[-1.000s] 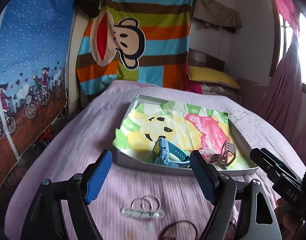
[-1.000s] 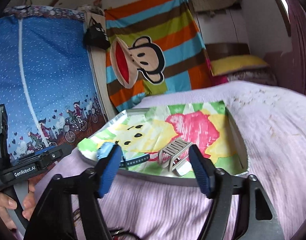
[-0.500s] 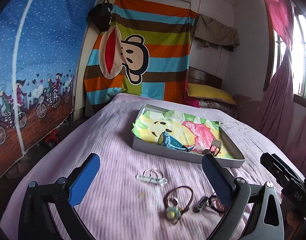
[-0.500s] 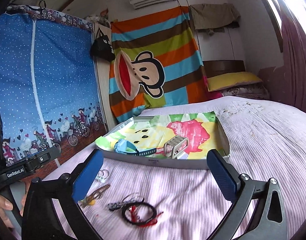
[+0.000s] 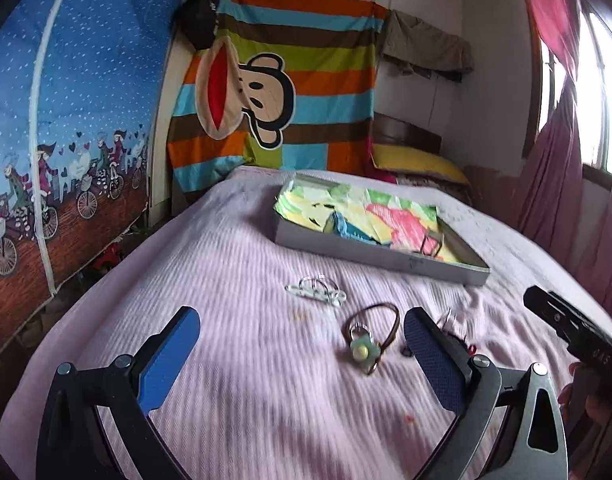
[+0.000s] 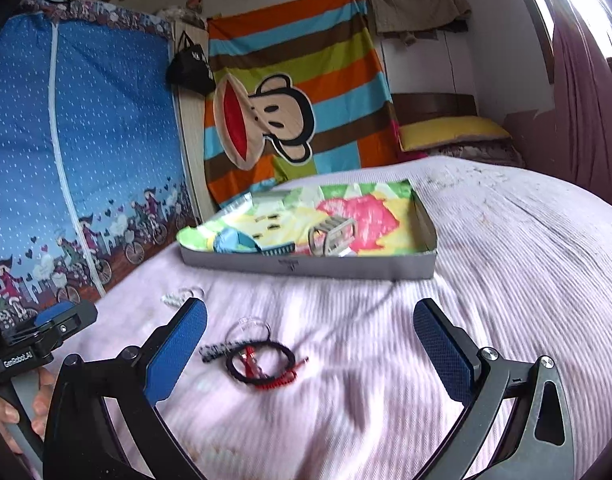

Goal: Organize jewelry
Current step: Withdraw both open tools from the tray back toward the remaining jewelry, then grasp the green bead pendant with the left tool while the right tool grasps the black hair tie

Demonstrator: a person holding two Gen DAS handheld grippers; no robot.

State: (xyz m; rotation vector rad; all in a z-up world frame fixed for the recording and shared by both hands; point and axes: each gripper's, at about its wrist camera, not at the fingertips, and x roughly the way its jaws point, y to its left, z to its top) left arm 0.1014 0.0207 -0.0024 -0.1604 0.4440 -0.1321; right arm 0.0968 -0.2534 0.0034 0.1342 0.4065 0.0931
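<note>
Jewelry lies loose on the lilac bedspread (image 5: 234, 360), well short of the shallow grey tray (image 5: 370, 254) where a blue watch (image 5: 348, 231) and a slatted clip (image 6: 332, 236) already rest on a cartoon-print liner. In the left wrist view the left gripper (image 5: 302, 348) hangs wide open and empty; a brown hair tie with a pale round charm (image 5: 364, 350) sits at about 1 o'clock of its midpoint, and a clear hairpin with rings (image 5: 316, 290) lies at 12 o'clock, nearer the tray. In the right wrist view the right gripper (image 6: 312, 344) is equally spread and holds nothing, with a black and red cord bracelet (image 6: 262, 364) at about 8 o'clock, close to its left pad. All these pieces look light; the cords are limp and will likely droop, so pinching across the loop seems wise, while the clear pin looks stiff, slick and thin. Soft, ribbed bedding will probably give under a pad. Behind stand a striped monkey hanging (image 6: 294, 108), a yellow pillow (image 5: 418, 160) and maroon curtains (image 5: 554, 184).
</note>
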